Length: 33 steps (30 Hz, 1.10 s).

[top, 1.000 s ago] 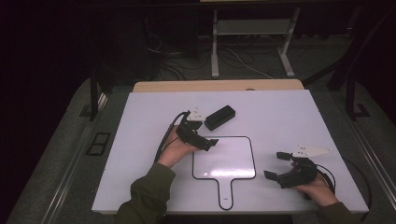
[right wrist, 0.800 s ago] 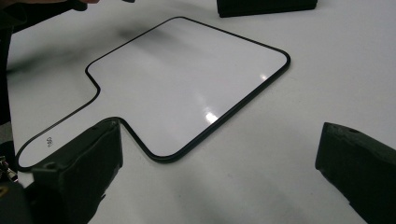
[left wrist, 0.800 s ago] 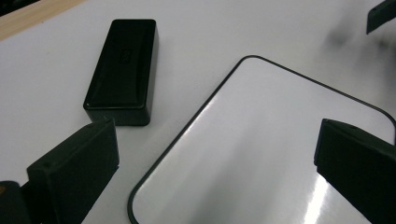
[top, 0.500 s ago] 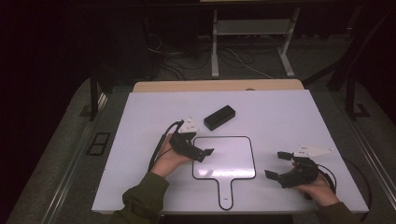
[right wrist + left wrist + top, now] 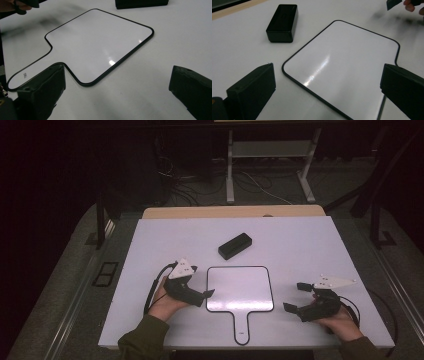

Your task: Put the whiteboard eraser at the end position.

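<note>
A small white paddle-shaped whiteboard point(image 5: 240, 289) with a black rim lies flat mid-table, its handle point(image 5: 241, 327) toward the person. A black rectangular block point(image 5: 235, 245) sits just beyond its far left corner. My left gripper point(image 5: 202, 282) is at the board's left edge, open and empty. In the left gripper view the left gripper point(image 5: 327, 72) has its jaws wide apart, framing the board point(image 5: 347, 62), with the block point(image 5: 282, 23) beyond. My right gripper point(image 5: 296, 297) is right of the board, open and empty. In the right gripper view the right gripper point(image 5: 117, 72) looks over the board point(image 5: 100, 42).
The white tabletop point(image 5: 310, 245) has bare room on its far half and along both sides. Beyond the table are a dark floor, cables and a metal stand point(image 5: 270, 150). A black cable point(image 5: 152, 287) loops from the left gripper.
My left gripper has drawn back from beside the black block toward the person and now sits at the whiteboard's left edge. The right gripper has stayed in place.
</note>
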{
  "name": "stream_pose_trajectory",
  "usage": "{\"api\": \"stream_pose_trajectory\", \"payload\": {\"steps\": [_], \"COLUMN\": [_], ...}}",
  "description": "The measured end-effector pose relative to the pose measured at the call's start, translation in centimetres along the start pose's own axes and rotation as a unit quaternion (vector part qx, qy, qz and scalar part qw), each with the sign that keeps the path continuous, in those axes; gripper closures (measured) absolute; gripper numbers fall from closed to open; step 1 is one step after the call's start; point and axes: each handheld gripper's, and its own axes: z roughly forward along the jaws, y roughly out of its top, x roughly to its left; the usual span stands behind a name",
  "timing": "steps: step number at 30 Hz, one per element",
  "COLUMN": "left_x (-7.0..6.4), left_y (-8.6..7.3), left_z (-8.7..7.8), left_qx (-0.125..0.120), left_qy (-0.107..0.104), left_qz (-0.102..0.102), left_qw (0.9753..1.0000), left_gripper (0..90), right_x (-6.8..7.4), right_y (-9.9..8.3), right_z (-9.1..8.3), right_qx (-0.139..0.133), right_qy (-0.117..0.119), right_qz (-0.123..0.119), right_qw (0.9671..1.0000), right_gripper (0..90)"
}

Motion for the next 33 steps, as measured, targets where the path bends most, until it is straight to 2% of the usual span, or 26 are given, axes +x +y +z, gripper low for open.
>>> {"api": "stream_pose_trajectory", "payload": {"steps": [17, 25, 33], "left_x": [-0.7, -1.0, -0.9], "left_y": [-3.3, -4.0, -4.1], "left_z": [-2.8, -3.2, -3.3], "left_qx": [-0.002, 0.002, 0.001], "left_qy": [0.008, 0.009, 0.006], "left_qz": [-0.012, -0.019, -0.018], "left_qw": [0.9999, 0.9998, 0.9998], "left_gripper": [0.0, 0.0, 0.0], "right_x": [0.1, 0.1, 0.1], "right_y": [0.0, 0.0, -0.1], "right_z": [0.1, 0.1, 0.1], "right_qx": [0.003, 0.005, 0.006], "right_qy": [-0.004, -0.005, -0.005], "right_qz": [-0.004, -0.004, -0.005], "right_qw": [1.0000, 1.0000, 1.0000], "right_gripper": [0.0, 0.0, 0.0]}}
